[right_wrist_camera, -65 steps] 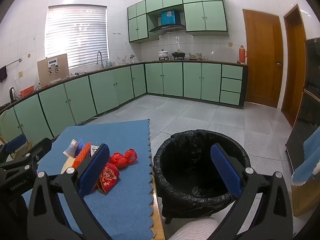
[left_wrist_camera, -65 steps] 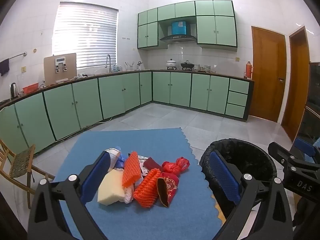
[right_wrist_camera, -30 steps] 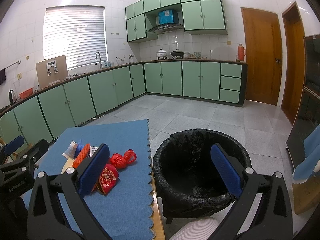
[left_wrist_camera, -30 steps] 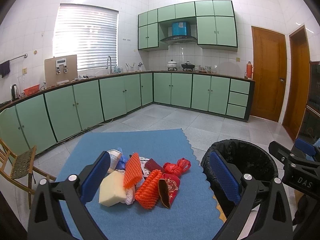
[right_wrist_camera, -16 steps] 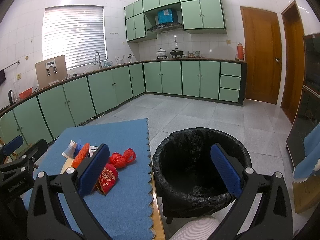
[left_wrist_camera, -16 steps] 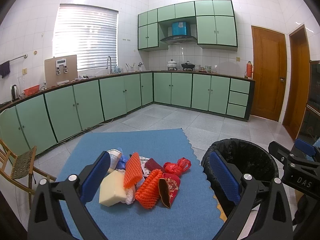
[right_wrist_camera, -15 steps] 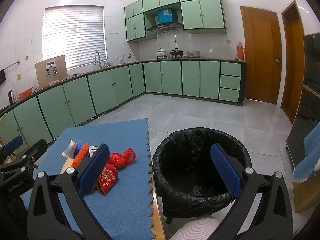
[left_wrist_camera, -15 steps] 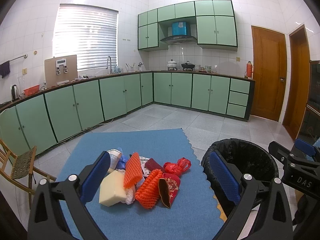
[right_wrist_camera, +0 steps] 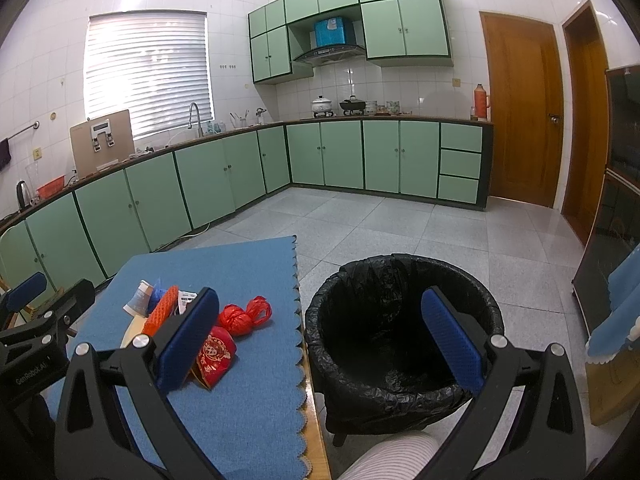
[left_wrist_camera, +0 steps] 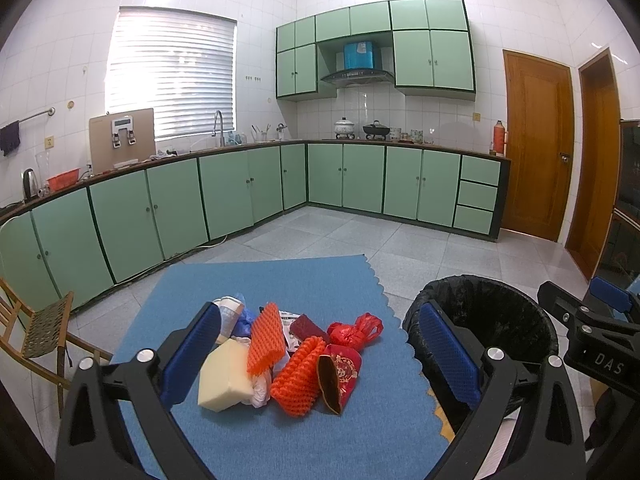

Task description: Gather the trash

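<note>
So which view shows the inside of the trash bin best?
The right wrist view: the trash bin sits near centre and its black liner shows down into the hollow, with no trash visible inside. In the left wrist view the trash bin is off to the right, partly hidden behind a gripper finger.

Both the left gripper (left_wrist_camera: 320, 352) and the right gripper (right_wrist_camera: 320, 336) have black frames, silver screws and blue ribbed finger pads (left_wrist_camera: 191, 351). Beside the trash bin (right_wrist_camera: 404, 392), a white-and-grey striped garment (right_wrist_camera: 394, 456) shows.
</note>
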The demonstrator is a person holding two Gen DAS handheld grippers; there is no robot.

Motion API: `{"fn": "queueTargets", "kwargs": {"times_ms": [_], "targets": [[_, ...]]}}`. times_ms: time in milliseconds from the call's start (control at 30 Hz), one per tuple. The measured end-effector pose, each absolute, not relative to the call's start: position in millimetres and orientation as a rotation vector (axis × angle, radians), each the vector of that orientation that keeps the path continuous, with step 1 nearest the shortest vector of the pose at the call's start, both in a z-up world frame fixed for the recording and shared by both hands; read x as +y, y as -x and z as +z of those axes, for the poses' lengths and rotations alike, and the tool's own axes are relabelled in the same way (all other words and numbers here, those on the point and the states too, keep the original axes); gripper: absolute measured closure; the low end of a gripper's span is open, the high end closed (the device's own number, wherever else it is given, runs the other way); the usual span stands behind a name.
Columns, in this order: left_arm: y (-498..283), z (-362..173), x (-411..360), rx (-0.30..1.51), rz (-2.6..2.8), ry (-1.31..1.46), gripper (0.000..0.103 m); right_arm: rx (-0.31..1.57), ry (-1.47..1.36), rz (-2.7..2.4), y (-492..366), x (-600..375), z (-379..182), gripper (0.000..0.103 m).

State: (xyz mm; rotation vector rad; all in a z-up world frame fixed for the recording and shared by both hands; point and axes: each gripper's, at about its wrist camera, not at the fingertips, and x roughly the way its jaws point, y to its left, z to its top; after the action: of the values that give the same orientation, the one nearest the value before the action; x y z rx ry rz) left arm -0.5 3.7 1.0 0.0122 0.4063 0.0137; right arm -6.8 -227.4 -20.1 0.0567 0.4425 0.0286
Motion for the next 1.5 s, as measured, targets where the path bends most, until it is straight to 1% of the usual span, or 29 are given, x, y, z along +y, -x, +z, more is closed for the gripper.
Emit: {"fn": "queueTargets", "kwargs": {"times_ms": [700,867,1200,1300,1500], "targets": [[-5,-7,5,0.421,0.019,-0.014,0.006,0.461,-0.058,0.036,3,-223,-28,0.005],[-14,-11,18,0.430,0.051,-0.016,0.006,0.485,-0.063,0.049,-6,-218,-33,0.005],[-49,-55,81,0.531,0.217,-0.054,0.006,0.564,-0.050,0.106,-40,-193,-67,0.005],[-53,-70,94,0.549,0.249,-0.069,0.006,0.593,-0.046,0.137,-54,-181,-82,0.005],[-61,-105,111,0.595,0.256,-0.070,0.006,0.595,-0.033,0.170,-71,-151,-111,0.005]]}}
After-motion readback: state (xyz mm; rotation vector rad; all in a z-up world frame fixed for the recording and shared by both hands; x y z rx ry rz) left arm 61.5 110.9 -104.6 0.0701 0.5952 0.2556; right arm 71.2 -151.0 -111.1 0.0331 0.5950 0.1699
